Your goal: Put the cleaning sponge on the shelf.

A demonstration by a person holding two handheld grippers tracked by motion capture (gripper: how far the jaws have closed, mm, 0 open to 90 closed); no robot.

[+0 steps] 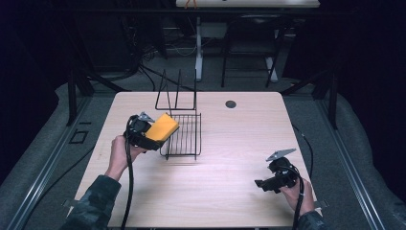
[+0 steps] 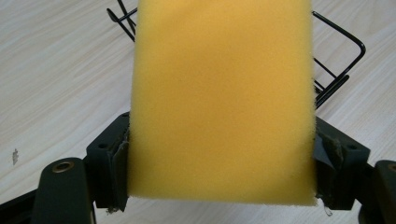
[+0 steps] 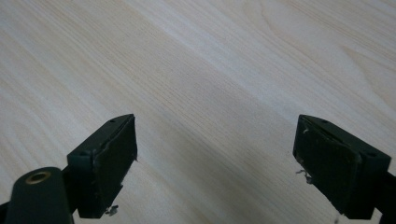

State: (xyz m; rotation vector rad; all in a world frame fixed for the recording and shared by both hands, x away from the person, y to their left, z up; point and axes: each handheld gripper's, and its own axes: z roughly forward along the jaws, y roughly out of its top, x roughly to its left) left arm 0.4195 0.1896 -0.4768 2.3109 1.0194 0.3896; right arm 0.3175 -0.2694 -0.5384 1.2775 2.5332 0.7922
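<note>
Yellow, soft and full of tiny holes, the block-shaped foam sponge (image 2: 219,100) sat pinched between the black jaws of the left gripper (image 1: 152,137), and its top end was cut off in the left gripper view. Behind it, the thin black wire rack (image 1: 184,136) was mostly hidden. Over by the right gripper (image 3: 215,161), the jaws stood spread wide with nothing between them, just above the smooth pale wooden table (image 3: 210,70).
</note>
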